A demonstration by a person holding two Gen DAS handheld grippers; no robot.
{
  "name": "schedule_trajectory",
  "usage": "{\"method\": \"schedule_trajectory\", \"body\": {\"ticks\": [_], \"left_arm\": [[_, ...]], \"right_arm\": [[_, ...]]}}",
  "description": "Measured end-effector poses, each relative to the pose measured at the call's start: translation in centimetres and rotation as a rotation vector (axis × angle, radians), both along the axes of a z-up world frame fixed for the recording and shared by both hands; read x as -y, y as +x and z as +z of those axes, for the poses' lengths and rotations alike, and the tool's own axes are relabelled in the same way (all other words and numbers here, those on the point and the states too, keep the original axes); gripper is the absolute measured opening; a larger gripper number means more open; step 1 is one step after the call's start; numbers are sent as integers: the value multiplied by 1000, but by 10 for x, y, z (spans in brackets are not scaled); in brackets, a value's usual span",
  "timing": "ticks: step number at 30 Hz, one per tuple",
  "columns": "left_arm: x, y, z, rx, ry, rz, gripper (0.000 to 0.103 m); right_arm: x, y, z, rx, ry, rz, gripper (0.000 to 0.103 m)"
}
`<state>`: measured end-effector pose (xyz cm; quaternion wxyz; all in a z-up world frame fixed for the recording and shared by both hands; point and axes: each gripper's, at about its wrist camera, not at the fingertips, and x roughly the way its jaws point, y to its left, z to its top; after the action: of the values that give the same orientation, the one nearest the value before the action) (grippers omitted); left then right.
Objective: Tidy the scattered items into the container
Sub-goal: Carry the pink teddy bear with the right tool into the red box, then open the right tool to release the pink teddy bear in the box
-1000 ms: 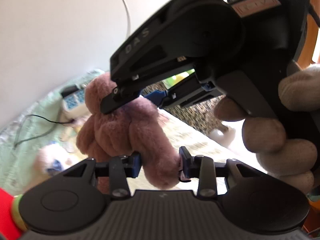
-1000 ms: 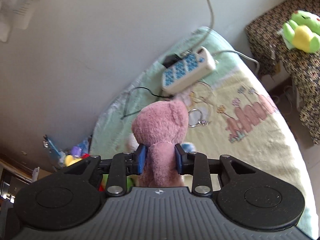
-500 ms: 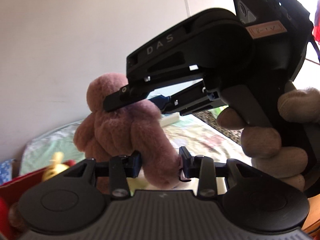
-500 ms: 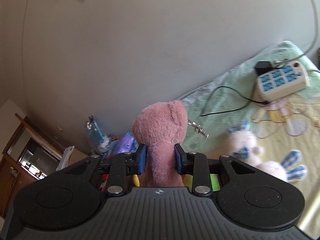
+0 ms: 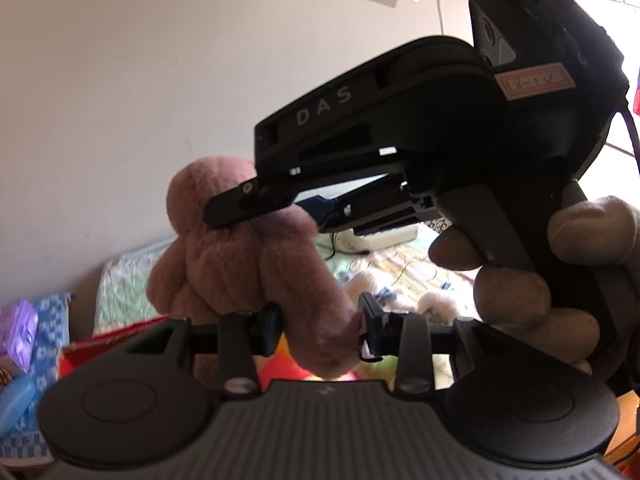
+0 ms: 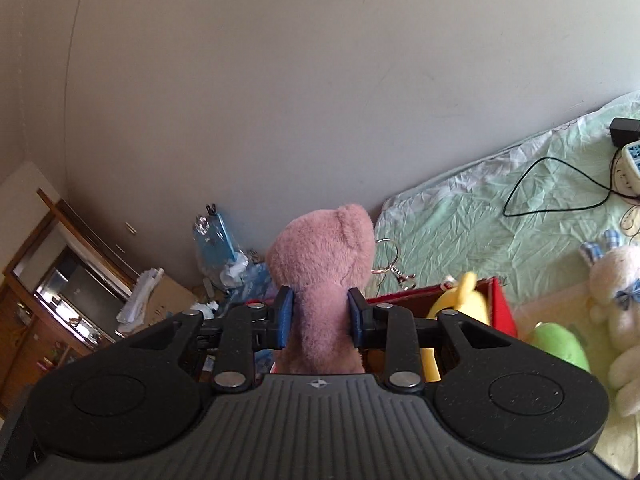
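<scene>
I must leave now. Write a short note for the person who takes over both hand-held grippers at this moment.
Left hand-held gripper: shut on a limb of the pink plush bear.
Right hand-held gripper: shut on the bear's neck.
Bear hangs in the air, near the red box.
Done: yellow toy is in the box.
Left: drop the bear in; then the white bunny and green plush on the bed.

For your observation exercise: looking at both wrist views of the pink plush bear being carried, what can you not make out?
- Pink plush bear: face unseen, turned away in both views; lower body hidden by the right gripper.
- Red box: contents mostly hidden, right wrist view, behind the gripper.
- White plush rabbit: cut by the right edge.
- Bed items, left wrist view: blocked by the left gripper.
</scene>
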<state>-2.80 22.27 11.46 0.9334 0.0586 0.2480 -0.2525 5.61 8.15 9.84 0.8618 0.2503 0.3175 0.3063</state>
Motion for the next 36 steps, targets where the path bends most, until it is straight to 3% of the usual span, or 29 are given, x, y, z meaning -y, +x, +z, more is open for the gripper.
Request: {"method": "schedule_trajectory", "body": {"ticks": [10,17,19,23,29,36], "left_arm": [[-50,33,-47,-183,-101,-93,37],[-71,13,-58,-224,-80,-129,39],[-76,9,-59,-218,-75,-134,44],[-91,40,-75,-233,-46,-124,48],[-95,68,-90,-296,-38,-116,58],[-95,89,-92,-367,-59,-128,60]], "right_arm": [[-70,18,-21,-74,-234,-60,30],[-103,29,-38,-113,-485,-98,28],[-110,33,-45,-135,-536,-95,28],[-122,40,-56,-147,-637,-89,27],[-141,46,-64,-139,-750,-57,27],[-143,62,-78,-176,-761,-26,27]]}}
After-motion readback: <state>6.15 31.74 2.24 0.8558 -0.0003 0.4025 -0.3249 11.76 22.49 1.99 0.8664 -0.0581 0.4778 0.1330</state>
